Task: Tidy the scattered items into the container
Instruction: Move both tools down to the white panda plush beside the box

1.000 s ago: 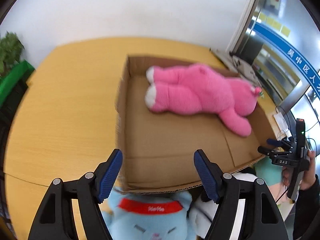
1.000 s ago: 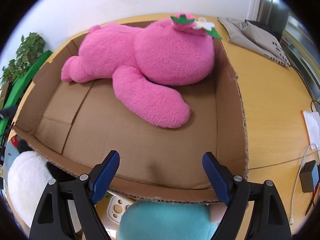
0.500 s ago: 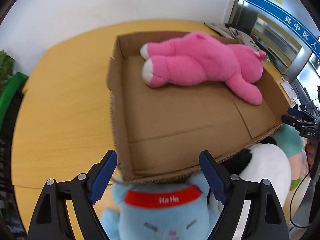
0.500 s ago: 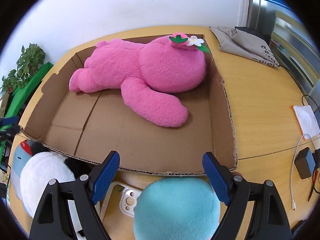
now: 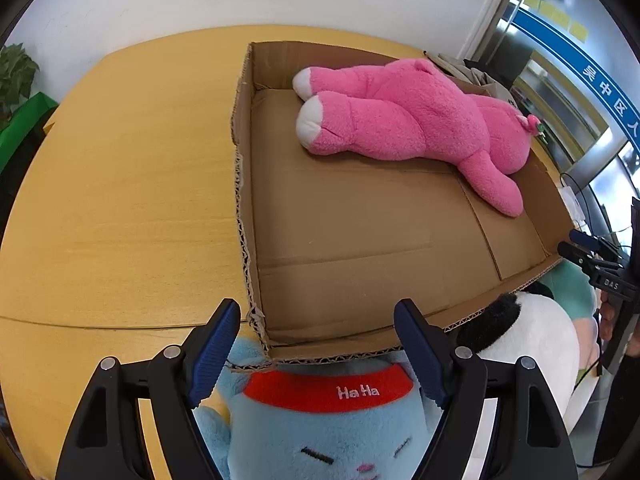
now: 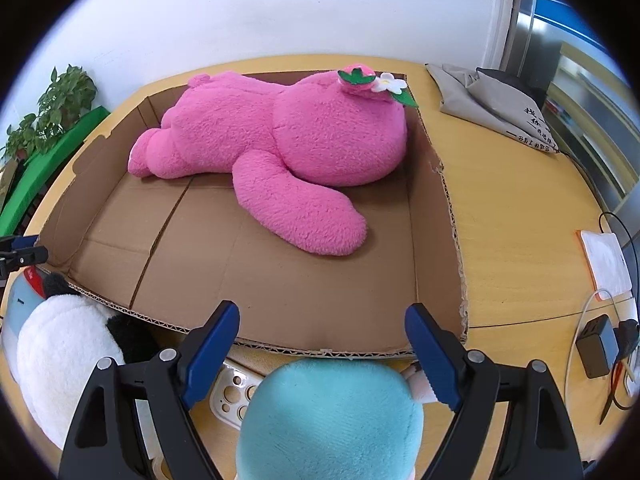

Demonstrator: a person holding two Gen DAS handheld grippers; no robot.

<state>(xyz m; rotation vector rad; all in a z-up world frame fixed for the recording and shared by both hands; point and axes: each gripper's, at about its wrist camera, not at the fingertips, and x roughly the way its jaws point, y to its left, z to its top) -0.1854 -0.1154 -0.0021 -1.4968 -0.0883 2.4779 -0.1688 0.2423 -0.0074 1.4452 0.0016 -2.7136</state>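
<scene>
Step in hand, as judged: taking the blue plush [image 5: 320, 432] with the left gripper [image 5: 318, 320]. Jaws closing now, one at each side of the plush head, pads not yet pressing the fabric. Better to sink a little lower before the squeeze, so as to catch the head at its widest part and not only the red band. Squeeze firmly, since soft filling gives way. Lift straight up until clear of the near wall of the cardboard box [image 5: 244, 200]; a ragged corner there, close to the left pad, could snag an ear. Then carry over the wall and set down on the bare floor of the box, near its front left corner.

Right gripper [image 6: 323, 316] also wide apart, holding nothing, poised over the teal plush [image 6: 332, 412] outside the near wall, toward the front right corner. A white phone case [image 6: 236, 394] just beside it on the table [image 5: 120, 200]; best not pinched together with the plush.

Blue plush: outside the box, at its front left corner, crown touching or nearly touching the cardboard. Face turned upward, top of head pointing to the box; long axis probably running from the box toward the near table edge, body hidden.

White and black plush [image 5: 528, 336] between the two others, along the near wall.

Pink plush [image 5: 408, 124] already inside, lying along the far wall, feet toward the far left corner, head toward the right wall.
</scene>
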